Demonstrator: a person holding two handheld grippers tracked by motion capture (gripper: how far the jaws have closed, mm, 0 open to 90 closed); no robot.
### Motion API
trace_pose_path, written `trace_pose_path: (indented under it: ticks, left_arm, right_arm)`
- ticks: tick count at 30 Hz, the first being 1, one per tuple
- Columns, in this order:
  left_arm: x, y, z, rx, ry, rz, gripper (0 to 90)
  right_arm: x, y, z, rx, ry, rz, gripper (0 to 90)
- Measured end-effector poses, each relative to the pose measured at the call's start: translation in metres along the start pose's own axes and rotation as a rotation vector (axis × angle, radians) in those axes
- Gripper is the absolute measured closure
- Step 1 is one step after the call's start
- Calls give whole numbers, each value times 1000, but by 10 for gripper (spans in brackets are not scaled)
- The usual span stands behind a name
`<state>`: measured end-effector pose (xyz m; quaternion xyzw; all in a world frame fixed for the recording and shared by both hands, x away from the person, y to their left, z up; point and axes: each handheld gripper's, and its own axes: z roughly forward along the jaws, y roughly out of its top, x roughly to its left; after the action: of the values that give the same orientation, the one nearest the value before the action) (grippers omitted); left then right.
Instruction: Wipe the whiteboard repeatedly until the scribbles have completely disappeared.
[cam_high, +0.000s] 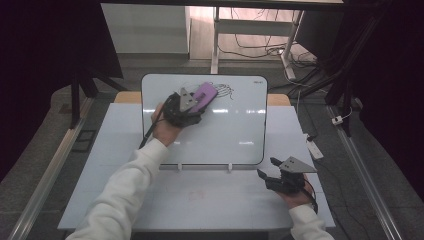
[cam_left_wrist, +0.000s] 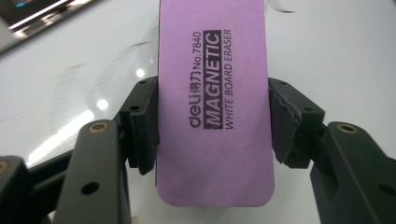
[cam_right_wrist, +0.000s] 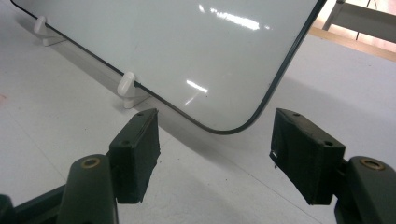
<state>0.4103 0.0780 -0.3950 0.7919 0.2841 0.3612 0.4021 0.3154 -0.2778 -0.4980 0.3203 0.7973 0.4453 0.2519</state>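
Observation:
A whiteboard (cam_high: 235, 135) leans tilted on two small white feet on the white table; black scribbles (cam_high: 225, 91) mark its upper middle. My left gripper (cam_high: 200, 107) is up on the board's upper left part, shut on a purple magnetic whiteboard eraser (cam_high: 205, 93) whose far end lies beside the scribbles. In the left gripper view the eraser (cam_left_wrist: 212, 107) is clamped between both pads, over the board's surface. My right gripper (cam_high: 266, 167) rests open near the board's lower right corner (cam_right_wrist: 224, 128), with nothing between its fingers (cam_right_wrist: 135, 154).
The white table (cam_high: 210, 200) has free room in front of the board. A white power strip (cam_high: 315, 148) lies at the table's right edge. Desk legs and cables (cam_high: 260, 47) are on the floor behind the table.

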Motion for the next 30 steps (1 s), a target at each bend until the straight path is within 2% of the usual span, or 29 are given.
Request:
trace_pose_path:
  ticks: [2, 4, 6, 10, 12, 15, 16, 19, 23, 27, 29, 30]
  left_arm:
    - [-5, 1, 1, 12, 20, 46, 413]
    - [0, -1, -3, 21, 37, 46, 412]
    - [13, -5, -10, 29, 67, 23, 413]
    - [49, -16, -30, 45, 145, -47, 413]
    - [64, -22, -38, 50, 170, -83, 413]
    - [72, -25, -42, 53, 185, -99, 413]
    - [70, -25, -41, 56, 190, -93, 413]
    - [56, -19, -33, 55, 160, -69, 413]
    - [26, -7, -14, 56, 118, 4, 414]
    - [1, 2, -1, 49, 71, 52, 414]
    - [-5, 3, 0, 58, 75, 85, 413]
    - [-4, 3, -1, 61, 70, 84, 414]
  right_arm:
    - [0, 0, -1, 0, -1, 3, 315]
    - [-1, -1, -1, -3, -3, 4, 315]
    - [-2, -1, -2, -2, -3, 8, 315]
    - [-2, -1, -2, -3, -5, 5, 315]
    - [-1, -1, -3, -4, -6, 5, 315]
    - [-1, -1, -2, -2, -6, 4, 315]
    - [0, 0, -2, -2, -6, 5, 315]
    - [0, 0, 0, -4, -7, 2, 315]
    - [1, 1, 0, -3, -2, -1, 315]
    - [0, 1, -1, -8, 0, -1, 315]
    - [0, 0, -2, -7, 1, 1, 315]
    - [0, 0, -2, -7, 1, 1, 315]
